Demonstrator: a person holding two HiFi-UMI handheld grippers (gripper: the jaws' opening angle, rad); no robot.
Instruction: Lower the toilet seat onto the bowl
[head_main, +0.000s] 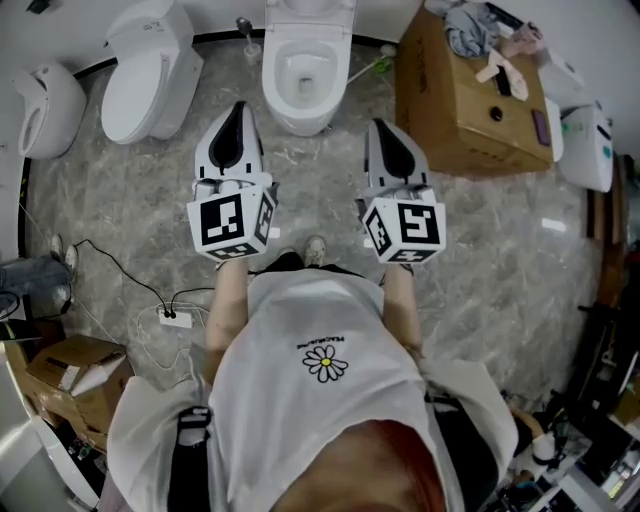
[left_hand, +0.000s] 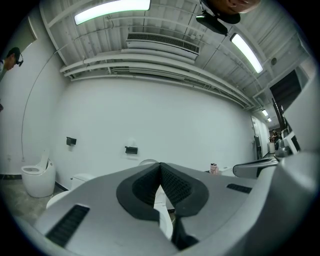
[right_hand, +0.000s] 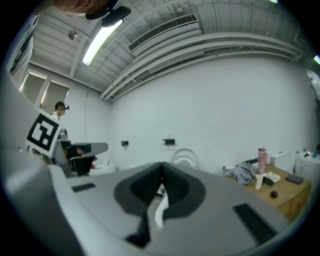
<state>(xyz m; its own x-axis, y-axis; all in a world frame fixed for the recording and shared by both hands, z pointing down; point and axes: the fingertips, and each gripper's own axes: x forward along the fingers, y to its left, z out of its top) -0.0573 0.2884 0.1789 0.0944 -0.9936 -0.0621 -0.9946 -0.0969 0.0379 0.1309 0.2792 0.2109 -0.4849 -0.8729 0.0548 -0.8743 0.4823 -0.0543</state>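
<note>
A white toilet (head_main: 303, 100) stands straight ahead on the marble floor, its bowl open to view. Its seat (right_hand: 185, 157) stands upright against the back wall; the same seat (left_hand: 148, 162) shows as a rounded top just above my left jaws. My left gripper (head_main: 238, 110) points at the floor left of the bowl, and my right gripper (head_main: 383, 128) points to the bowl's right. Both hang short of the toilet, touching nothing. The left gripper (left_hand: 160, 168) and the right gripper (right_hand: 161, 171) are both shut with nothing between the pads.
A second white toilet (head_main: 145, 70) and another white fixture (head_main: 45, 108) stand to the left. An open cardboard box (head_main: 470, 95) with cloths is on the right, beside a white appliance (head_main: 590, 145). A power strip (head_main: 175, 318) with cables and a carton (head_main: 75, 375) lie behind on the left.
</note>
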